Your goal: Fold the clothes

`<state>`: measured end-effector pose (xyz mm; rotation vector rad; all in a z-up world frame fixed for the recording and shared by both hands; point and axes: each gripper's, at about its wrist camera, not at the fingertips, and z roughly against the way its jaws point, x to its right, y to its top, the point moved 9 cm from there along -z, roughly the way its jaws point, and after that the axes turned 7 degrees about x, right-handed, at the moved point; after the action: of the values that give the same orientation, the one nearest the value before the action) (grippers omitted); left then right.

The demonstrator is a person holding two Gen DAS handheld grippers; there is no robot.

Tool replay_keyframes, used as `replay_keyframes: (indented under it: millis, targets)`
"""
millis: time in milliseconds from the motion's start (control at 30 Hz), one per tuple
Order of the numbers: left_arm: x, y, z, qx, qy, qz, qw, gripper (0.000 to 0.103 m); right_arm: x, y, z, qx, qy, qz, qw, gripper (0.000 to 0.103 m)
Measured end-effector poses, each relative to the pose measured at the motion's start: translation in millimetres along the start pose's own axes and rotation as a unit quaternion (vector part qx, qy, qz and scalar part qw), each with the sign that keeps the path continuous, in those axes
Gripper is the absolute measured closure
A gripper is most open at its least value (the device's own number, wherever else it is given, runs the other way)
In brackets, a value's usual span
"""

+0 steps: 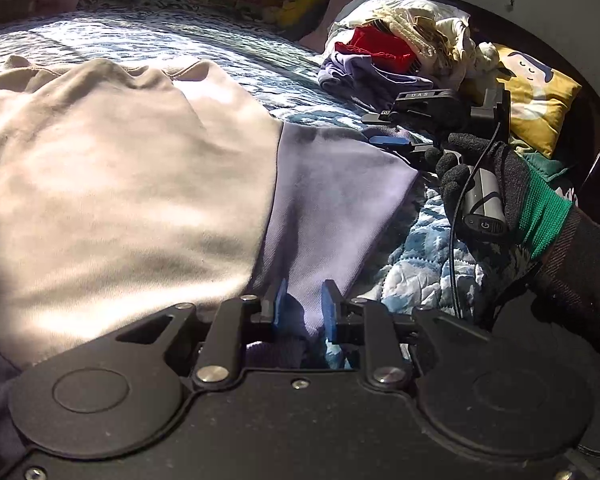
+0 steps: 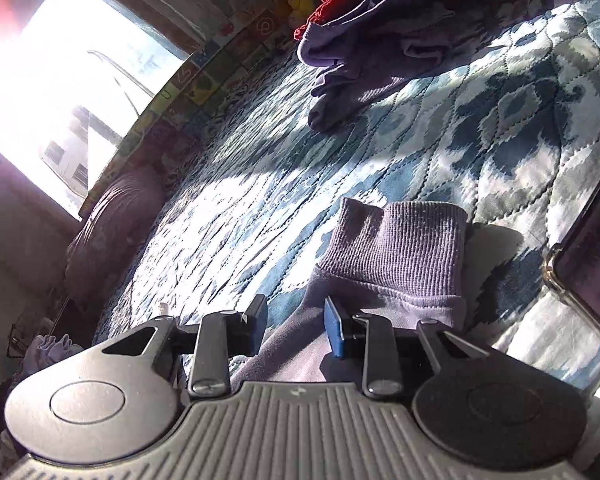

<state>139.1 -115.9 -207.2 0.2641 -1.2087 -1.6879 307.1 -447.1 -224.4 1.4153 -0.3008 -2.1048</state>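
Evidently the fold is only begun: the left gripper (image 1: pixel 303 312) stands with its blue pads a little apart astride the lavender sleeve (image 1: pixel 332 200) of a cream-bodied sweatshirt (image 1: pixel 112 184), pinching nothing as far as I can tell, while the right gripper (image 2: pixel 296 330) hangs similarly parted over the sleeve's ribbed cuff (image 2: pixel 400 236), cloth between the jaws but not squeezed. Beyond them the soft fleece lies mostly flat on a quilted blue-and-white bedspread (image 1: pixel 420 272), the sleeve not yet brought across the body, and farther off a rumpled heap of unfolded clothes (image 1: pixel 388 52), red, purple and cream, awaits its turn.
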Motion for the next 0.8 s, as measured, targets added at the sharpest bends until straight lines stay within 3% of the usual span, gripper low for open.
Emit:
replay_keyframes:
  millis: [100, 133, 200, 233, 300, 433, 533, 633, 800]
  targets:
    - [-1, 0, 0, 0.0, -0.001, 0.004, 1.0, 0.083, 6, 12, 5, 0.008, 0.016, -0.03, 0.999, 0.103]
    - [-1, 0, 0, 0.0, -0.001, 0.005, 1.0, 0.083, 2, 16, 9, 0.022, 0.016, -0.012, 1.0, 0.103]
    - [-1, 0, 0, 0.0, -0.001, 0.006, 1.0, 0.083, -3, 22, 15, 0.041, 0.028, 0.003, 0.999, 0.085]
    - [-1, -1, 0, 0.001, -0.002, 0.007, 1.0, 0.083, 1, 26, 14, 0.05, 0.012, 0.012, 0.999, 0.082]
    - [-2, -1, 0, 0.001, -0.002, 0.009, 1.0, 0.083, 9, 32, 12, 0.061, -0.009, 0.018, 0.998, 0.089]
    - [-2, 0, 0, -0.001, 0.0, 0.012, 0.9999, 0.082, 8, 39, 19, 0.091, -0.025, 0.044, 0.995, 0.088]
    - [-3, 0, 0, -0.001, 0.001, 0.025, 0.9997, 0.082, -9, 39, 38, 0.113, 0.008, 0.057, 0.992, 0.068]
    - [-3, 2, 2, -0.001, 0.001, 0.034, 0.9994, 0.081, -32, 16, 52, 0.096, 0.027, 0.1, 0.99, 0.064]
    - [-1, 25, 36, 0.033, 0.022, 0.021, 0.999, 0.061, -68, -43, 68, 0.033, 0.078, 0.119, 0.989, 0.06]
